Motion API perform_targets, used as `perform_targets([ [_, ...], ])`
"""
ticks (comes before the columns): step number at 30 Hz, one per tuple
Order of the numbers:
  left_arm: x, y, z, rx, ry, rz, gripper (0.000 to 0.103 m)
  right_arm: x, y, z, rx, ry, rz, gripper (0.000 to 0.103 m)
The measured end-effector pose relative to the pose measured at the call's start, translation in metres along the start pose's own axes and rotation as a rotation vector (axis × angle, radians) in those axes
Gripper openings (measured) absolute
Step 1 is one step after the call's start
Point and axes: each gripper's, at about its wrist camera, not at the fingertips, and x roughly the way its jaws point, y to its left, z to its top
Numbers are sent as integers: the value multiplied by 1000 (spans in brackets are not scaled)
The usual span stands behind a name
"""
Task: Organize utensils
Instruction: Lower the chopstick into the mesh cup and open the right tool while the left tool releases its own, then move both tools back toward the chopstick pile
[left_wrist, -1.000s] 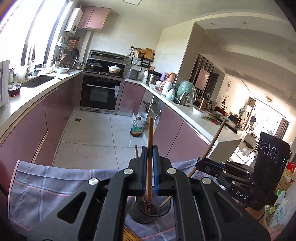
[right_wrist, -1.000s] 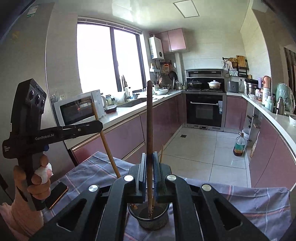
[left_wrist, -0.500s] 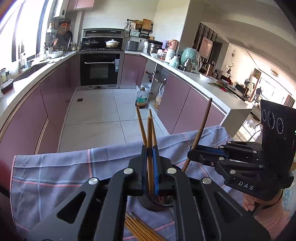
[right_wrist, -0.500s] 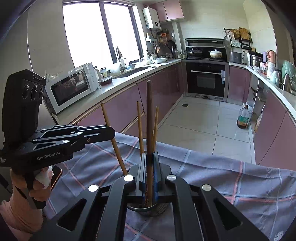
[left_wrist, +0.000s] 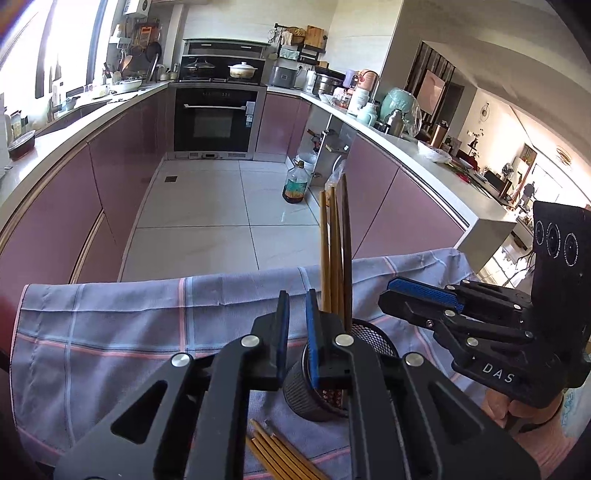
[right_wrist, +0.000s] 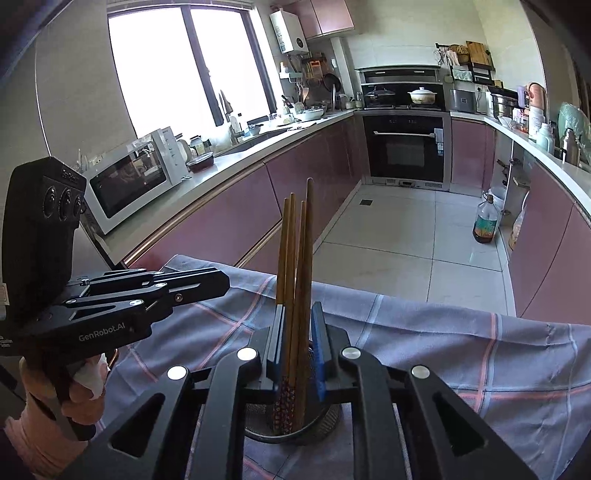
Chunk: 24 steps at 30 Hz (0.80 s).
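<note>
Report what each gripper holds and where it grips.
Nothing held. Left gripper opening, empty; right gripper opening around chopsticks standing in the holder.

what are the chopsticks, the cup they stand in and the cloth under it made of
Chopsticks: likely wood or bamboo, with a matte brown grain; some have patterned lower ends.
Cup: seems to be dark metal mesh, with fine holes showing in its wall.
Cloth: woven fabric, grey-blue with pink and white check lines and soft wrinkles.

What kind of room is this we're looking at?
A home kitchen, most likely. A built-in oven sits under a stove with pots, a microwave stands on the counter by the window, and chopsticks stand in a mesh holder on a checked cloth.
</note>
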Motion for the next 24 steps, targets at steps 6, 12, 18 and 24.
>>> perform_targets([
  [6,-20,4,-19,5,-60,34,28,-15,2,-8,7,-54,14,29],
  [12,-45,8,-44,9,-104,75,44,-36,13,-18,-24,-103,49,30],
  [18,-60,14,-78,14,-94,96,47,-51,35,-38,-84,-99,127,33],
  [24,-50,14,-117,12,-18,103,47,-34,57,-74,-152,21,139,34],
])
